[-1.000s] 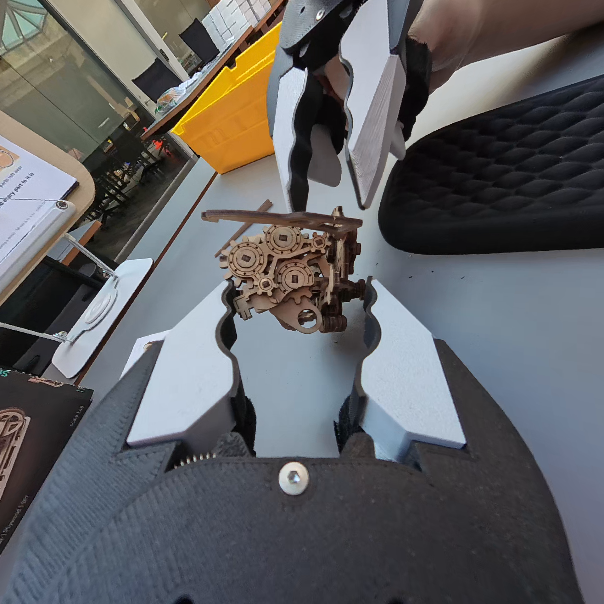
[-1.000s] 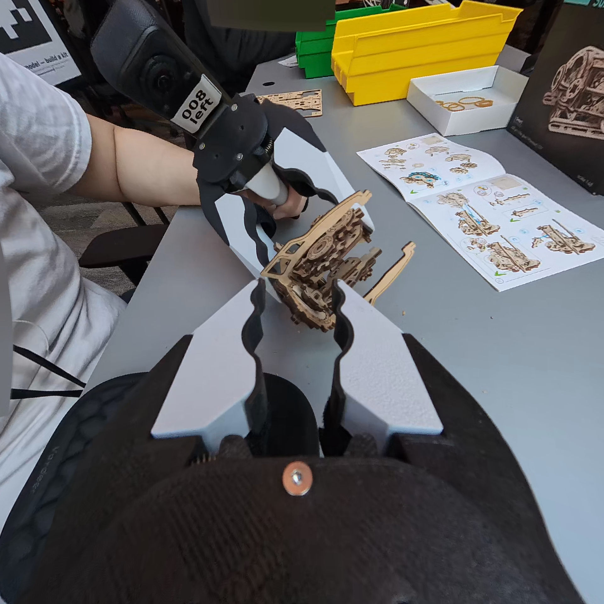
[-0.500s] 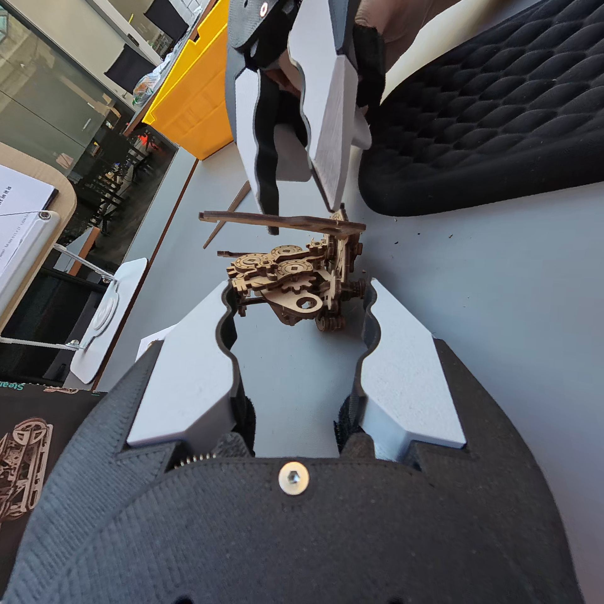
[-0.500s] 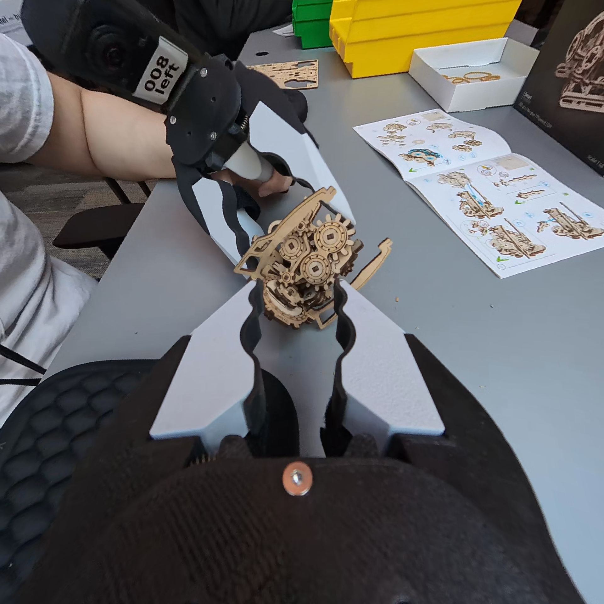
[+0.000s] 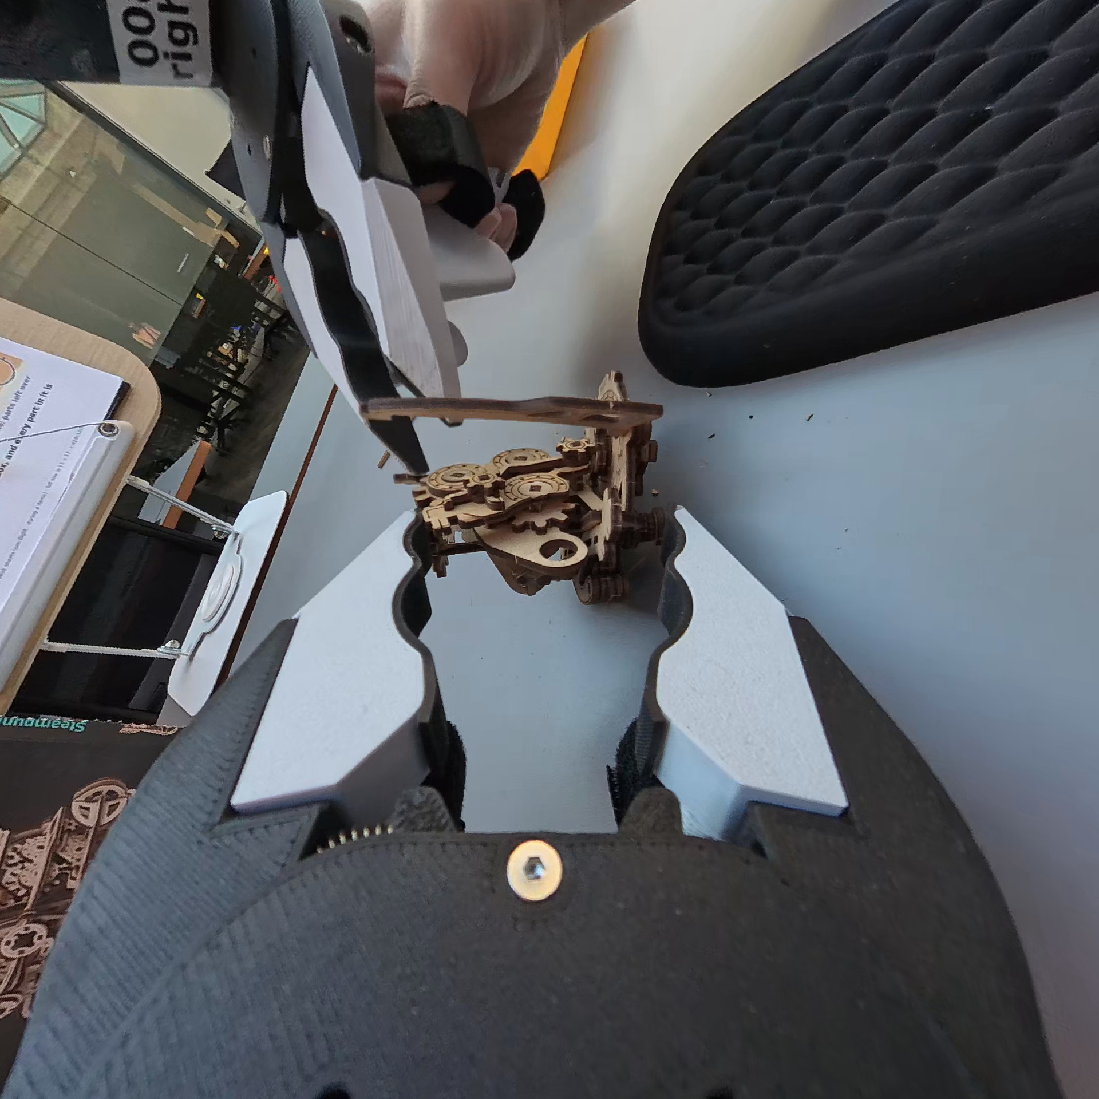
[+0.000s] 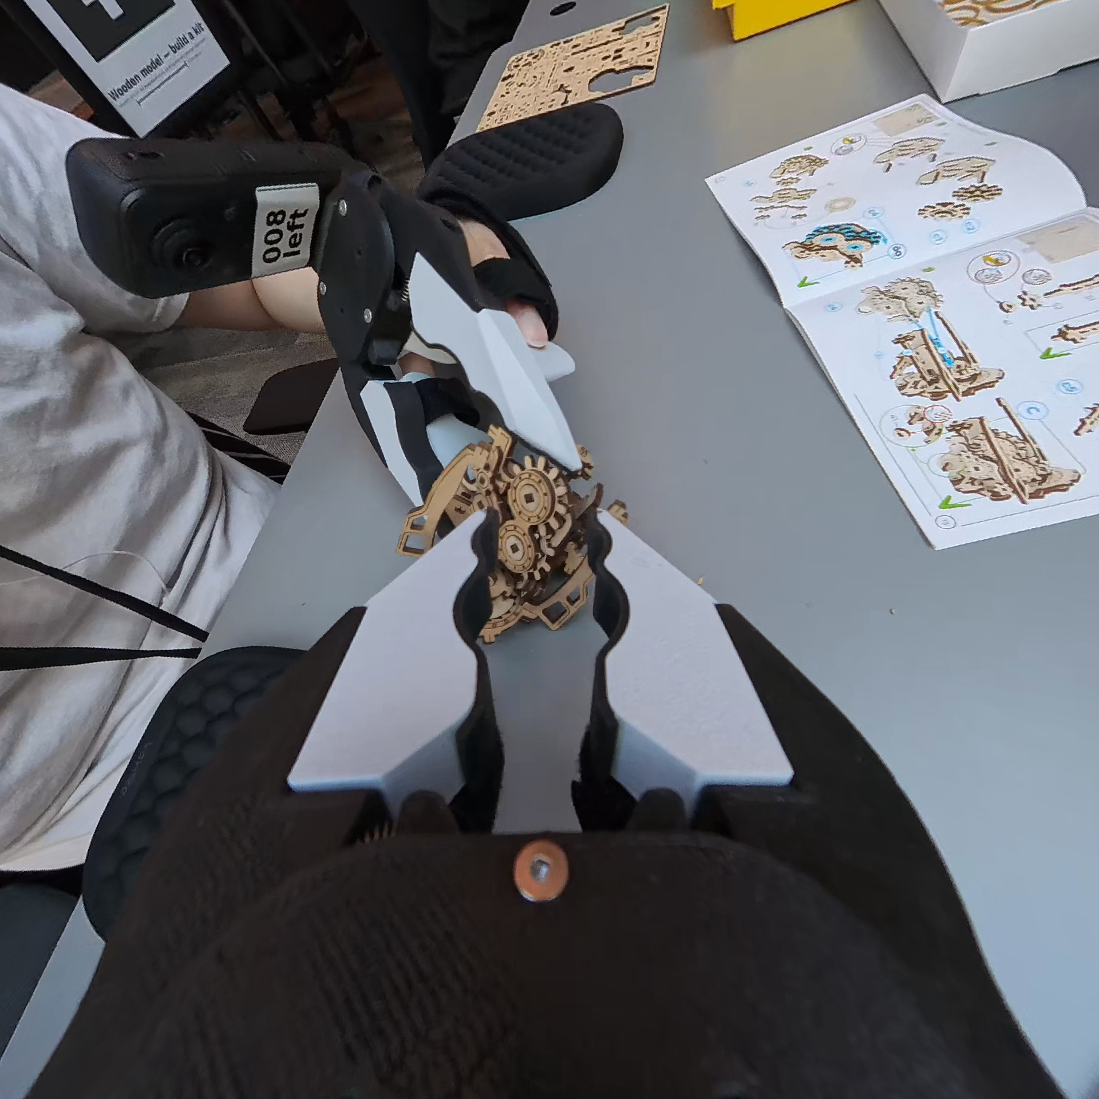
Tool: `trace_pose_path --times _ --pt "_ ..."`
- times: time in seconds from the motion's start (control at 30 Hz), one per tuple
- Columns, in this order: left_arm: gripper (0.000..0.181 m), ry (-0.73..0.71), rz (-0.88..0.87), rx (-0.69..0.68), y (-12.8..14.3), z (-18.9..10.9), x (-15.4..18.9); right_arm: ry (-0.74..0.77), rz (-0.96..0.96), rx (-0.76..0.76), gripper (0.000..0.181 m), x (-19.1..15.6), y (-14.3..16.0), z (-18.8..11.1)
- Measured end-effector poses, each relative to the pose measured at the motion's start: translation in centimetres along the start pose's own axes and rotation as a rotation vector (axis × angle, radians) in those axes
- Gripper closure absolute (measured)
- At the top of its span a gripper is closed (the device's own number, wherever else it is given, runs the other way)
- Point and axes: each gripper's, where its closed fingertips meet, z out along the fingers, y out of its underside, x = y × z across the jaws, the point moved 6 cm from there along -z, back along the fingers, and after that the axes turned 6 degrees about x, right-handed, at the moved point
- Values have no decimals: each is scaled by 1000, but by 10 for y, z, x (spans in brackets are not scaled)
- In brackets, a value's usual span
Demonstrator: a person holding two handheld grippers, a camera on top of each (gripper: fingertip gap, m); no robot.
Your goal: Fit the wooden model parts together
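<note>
Right gripper fingers narrow, clamping the wooden gear assembly. Left gripper fingers wide, flanking its edges; bare tabletop lies outside them.

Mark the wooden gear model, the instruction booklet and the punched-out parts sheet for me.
wooden gear model (image 6: pixel 526 496), right wrist view, upper gear's face.
instruction booklet (image 6: pixel 928 309), right wrist view, middle of open page.
parts sheet (image 6: pixel 571 65), right wrist view, sheet's middle.
</note>
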Motion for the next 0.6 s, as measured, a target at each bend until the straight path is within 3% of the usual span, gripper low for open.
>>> trace_pose_path --times 0.33,0.6 --pt "104 -2 3 7 -1 2 0 -45 58 -158 156 1 -1 19" --pt "103 -21 10 -16 1 5 -1 8 287 -206 162 5 -3 18"
